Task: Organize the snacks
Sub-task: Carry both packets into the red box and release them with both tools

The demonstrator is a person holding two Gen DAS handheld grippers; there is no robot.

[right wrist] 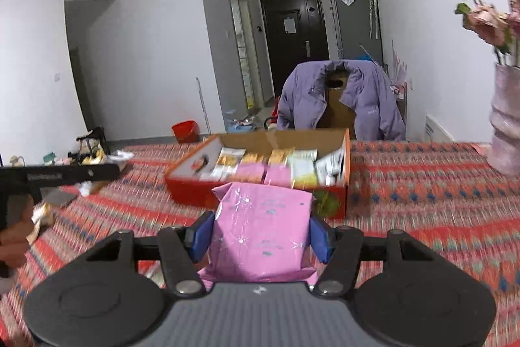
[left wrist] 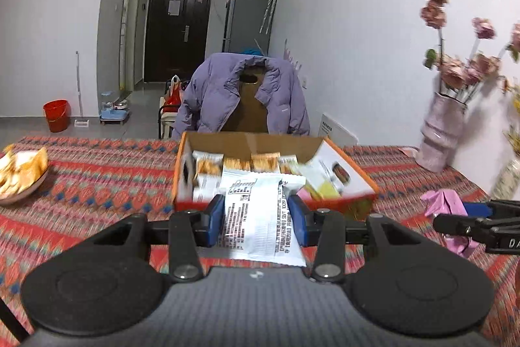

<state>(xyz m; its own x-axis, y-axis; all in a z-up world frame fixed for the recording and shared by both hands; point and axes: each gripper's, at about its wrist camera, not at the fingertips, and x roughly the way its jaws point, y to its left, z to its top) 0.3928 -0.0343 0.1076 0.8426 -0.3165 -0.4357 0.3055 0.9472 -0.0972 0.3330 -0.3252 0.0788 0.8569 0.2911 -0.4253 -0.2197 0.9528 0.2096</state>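
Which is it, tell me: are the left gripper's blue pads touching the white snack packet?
Touching. The left wrist view shows both pads of the left gripper pressed against the white snack packet's sides.

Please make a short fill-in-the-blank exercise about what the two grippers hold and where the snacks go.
1. The left gripper holds a ____ snack packet.
2. The right gripper holds a ____ snack packet.
3. Sorted snacks stand in an open cardboard ____ on the table.
4. A purple ____ hangs over the chair.

Missing words: white; pink; box; jacket
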